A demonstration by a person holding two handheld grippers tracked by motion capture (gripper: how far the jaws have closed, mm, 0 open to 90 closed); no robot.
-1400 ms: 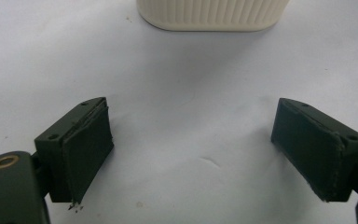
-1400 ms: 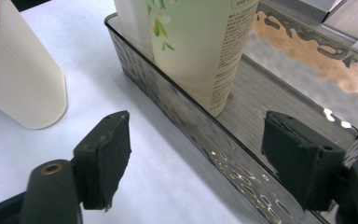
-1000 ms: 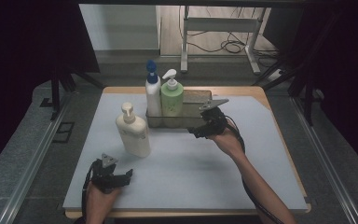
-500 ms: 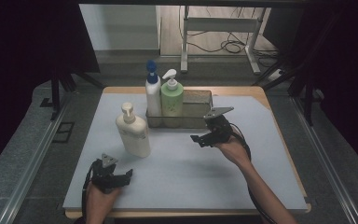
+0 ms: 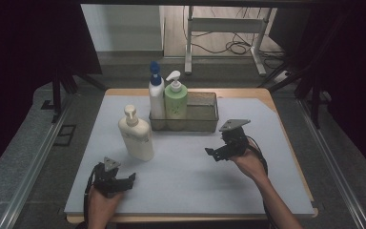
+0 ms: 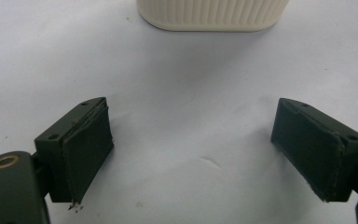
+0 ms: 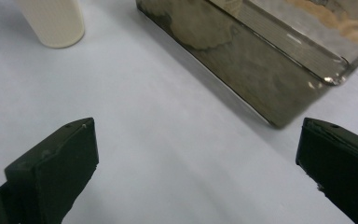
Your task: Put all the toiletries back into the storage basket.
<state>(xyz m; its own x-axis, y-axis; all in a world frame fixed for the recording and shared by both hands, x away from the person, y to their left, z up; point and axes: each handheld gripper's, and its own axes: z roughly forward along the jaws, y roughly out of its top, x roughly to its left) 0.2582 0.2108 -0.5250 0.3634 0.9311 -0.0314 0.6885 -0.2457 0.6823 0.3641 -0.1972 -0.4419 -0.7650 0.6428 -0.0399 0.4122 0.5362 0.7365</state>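
We are in a lab: dark curtains [image 5: 38, 38] surround the desk [image 5: 276, 102], loose cables [image 5: 228, 46] lie on the floor beyond it.

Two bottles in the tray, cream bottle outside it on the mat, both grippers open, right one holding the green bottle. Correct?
Not quite. The right gripper holds nothing: the right gripper view shows bare mat between its open fingers. The green bottle stands in the tray beside the blue-capped bottle. The rest holds: the cream bottle is outside on the mat, and the left gripper is open.

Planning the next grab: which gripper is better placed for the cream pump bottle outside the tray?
Left. The left gripper is open, with the cream pump bottle just beyond it; the right gripper sits farther away.
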